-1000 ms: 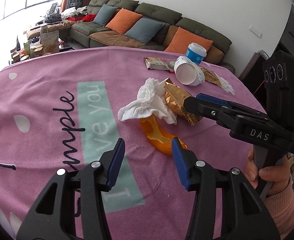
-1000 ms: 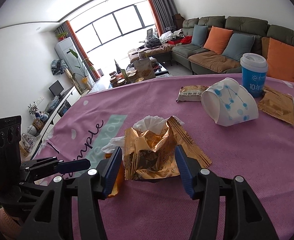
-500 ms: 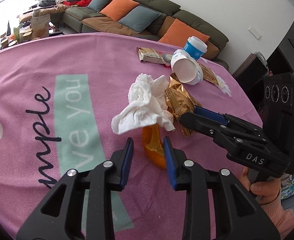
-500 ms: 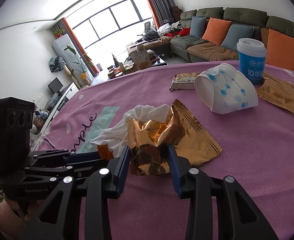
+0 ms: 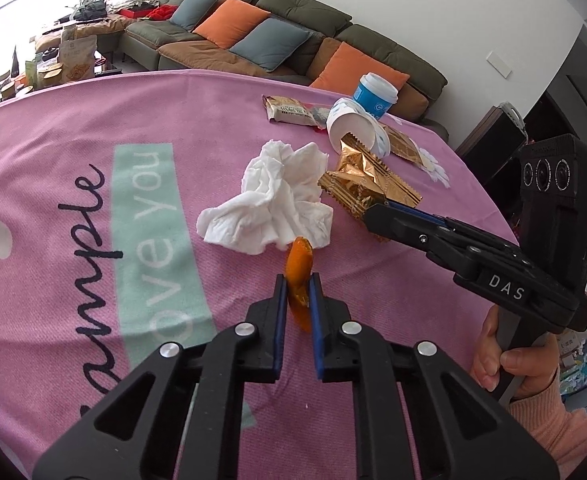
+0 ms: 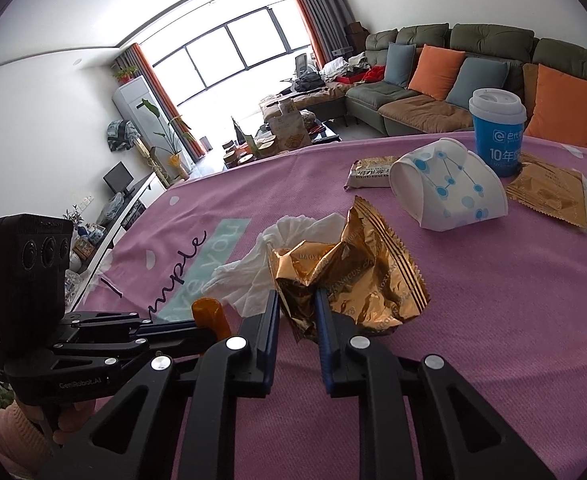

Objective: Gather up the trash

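Left gripper [image 5: 294, 286] around orange peel [image 5: 298, 276]

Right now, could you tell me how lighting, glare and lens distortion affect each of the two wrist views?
Left wrist view: even daylight, the crumpled tissue and orange peel sharp, the tablecloth edge bowed by the fisheye. Right wrist view: the window blown out white, the gold wrapper glinting, dark vignette at the corners.

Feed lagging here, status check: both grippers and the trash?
Left gripper shut on orange peel. Right gripper shut on gold wrapper. Tissue loose between them.
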`<act>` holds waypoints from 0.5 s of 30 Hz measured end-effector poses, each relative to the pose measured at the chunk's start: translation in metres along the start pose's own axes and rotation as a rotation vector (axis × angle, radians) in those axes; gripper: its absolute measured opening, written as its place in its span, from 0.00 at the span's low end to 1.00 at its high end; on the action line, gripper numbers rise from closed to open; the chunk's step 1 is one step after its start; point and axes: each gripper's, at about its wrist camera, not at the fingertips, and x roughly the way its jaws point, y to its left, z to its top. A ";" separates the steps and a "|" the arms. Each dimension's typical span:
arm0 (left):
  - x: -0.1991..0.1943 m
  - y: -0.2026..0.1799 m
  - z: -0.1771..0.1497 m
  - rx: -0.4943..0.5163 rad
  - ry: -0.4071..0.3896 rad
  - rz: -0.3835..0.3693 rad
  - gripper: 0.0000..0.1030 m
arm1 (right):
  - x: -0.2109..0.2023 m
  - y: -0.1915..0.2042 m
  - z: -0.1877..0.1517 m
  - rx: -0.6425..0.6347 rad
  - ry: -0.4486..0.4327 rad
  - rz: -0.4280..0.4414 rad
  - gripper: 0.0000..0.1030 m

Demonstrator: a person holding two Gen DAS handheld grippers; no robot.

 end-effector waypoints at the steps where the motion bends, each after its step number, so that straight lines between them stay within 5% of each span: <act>1: -0.003 0.000 -0.002 -0.001 -0.005 0.000 0.10 | -0.002 0.001 0.000 0.000 -0.004 0.004 0.16; 15: -0.072 0.028 -0.032 -0.077 -0.105 0.034 0.10 | -0.014 0.040 -0.001 -0.060 -0.036 0.105 0.16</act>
